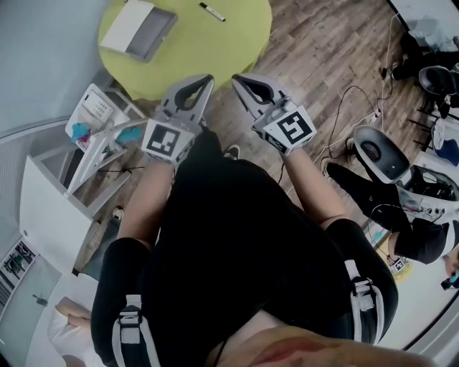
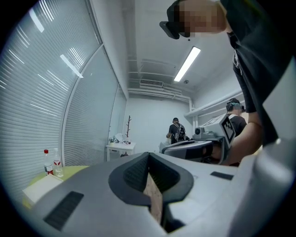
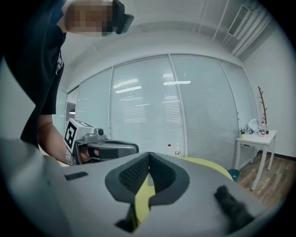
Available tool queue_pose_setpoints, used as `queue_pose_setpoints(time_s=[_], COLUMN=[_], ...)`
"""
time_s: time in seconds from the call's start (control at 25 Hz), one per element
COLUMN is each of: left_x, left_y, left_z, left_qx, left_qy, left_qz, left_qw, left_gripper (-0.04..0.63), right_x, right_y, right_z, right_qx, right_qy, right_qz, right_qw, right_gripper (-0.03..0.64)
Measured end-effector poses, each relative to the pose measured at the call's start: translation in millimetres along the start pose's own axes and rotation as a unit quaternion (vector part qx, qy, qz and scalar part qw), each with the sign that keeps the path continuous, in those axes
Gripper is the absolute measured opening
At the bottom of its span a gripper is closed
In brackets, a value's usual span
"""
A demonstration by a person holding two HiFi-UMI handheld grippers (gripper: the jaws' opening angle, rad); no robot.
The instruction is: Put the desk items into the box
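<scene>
Marker [image 1: 212, 12] and notebook [image 1: 138, 29] on round yellow-green table [image 1: 215, 50], wood floor [image 1: 323, 57]

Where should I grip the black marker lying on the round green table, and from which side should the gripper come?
Grip the marker at mid-barrel, coming from above with the jaws across its width. It is thin and long and lies flat on the table, with bare tabletop on both sides, so there seems to be room for the jaws.

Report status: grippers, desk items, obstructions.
Shut, empty: left gripper, right gripper. On yellow table: notebook, marker, untouched. No obstruction seen.
</scene>
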State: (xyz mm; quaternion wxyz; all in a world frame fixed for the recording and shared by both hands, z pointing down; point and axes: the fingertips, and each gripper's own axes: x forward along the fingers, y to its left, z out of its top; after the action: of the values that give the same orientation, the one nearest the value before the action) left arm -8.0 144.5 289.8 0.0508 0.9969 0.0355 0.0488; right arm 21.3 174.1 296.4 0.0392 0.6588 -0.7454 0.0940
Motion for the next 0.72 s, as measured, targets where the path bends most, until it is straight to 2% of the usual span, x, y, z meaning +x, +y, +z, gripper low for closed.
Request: queue_pose_setpoints(time_s=[0.24, 0.72], left_x=[17.5, 50.7], left_y=[50.0, 122.7], left_z=[3.4, -11.3], left_qx=[0.002, -0.006], left_qy=[-0.005, 0.013], left_qz=[-0.014, -0.04], left_qw=[0.9999, 0.9991], left_gripper=[0.011, 0.012], right_x=[46.2, 111.1], right_y=[-24.7, -68.0], right_z=[7.0, -1.4], right_qx=[-0.001, 0.021], right_qy=[0.008, 0.019], right_qz=[-0.014, -0.043], right_qw=[1.0, 0.999], right_gripper=[0.017, 0.015])
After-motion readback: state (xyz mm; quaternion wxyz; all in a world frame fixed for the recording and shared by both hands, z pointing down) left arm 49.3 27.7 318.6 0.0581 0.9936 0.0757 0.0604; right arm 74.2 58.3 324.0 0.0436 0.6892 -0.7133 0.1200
